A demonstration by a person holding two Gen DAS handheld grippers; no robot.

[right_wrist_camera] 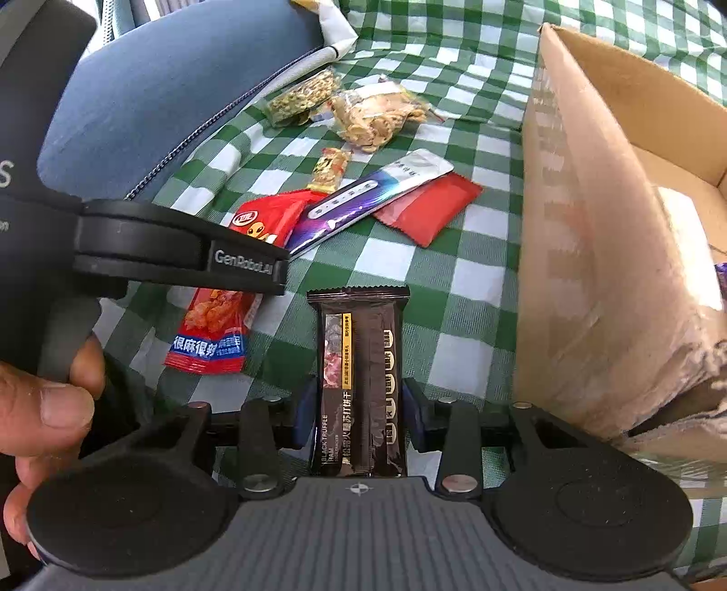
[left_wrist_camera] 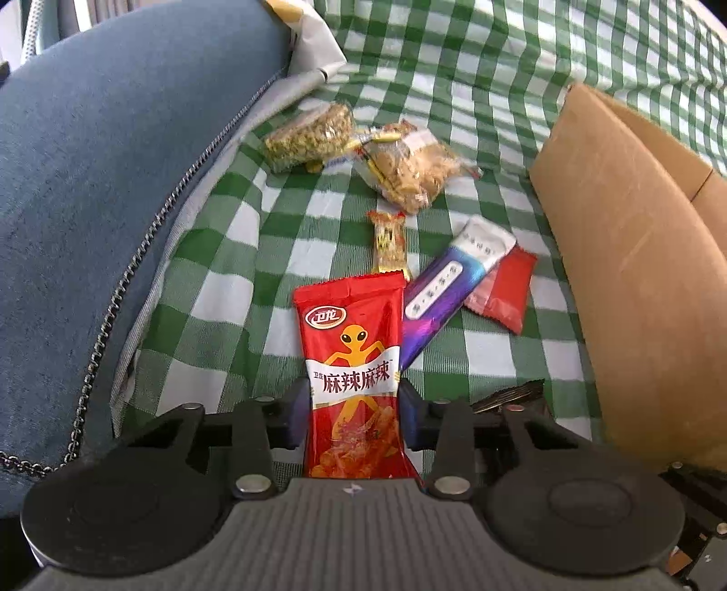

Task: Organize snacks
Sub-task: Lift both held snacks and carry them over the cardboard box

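My left gripper is shut on a red spicy snack packet and holds it above the green checked cloth. My right gripper is shut on a dark brown cracker packet. In the right wrist view the left gripper shows at the left with the red packet hanging from it. On the cloth lie a purple-and-white bar, a flat red packet, a small gold candy, a clear bag of biscuits and a green granola bar.
An open cardboard box stands at the right, its near wall close to both grippers. A blue cushion with a zipper fills the left. A white wrapper lies at the far edge of the cloth.
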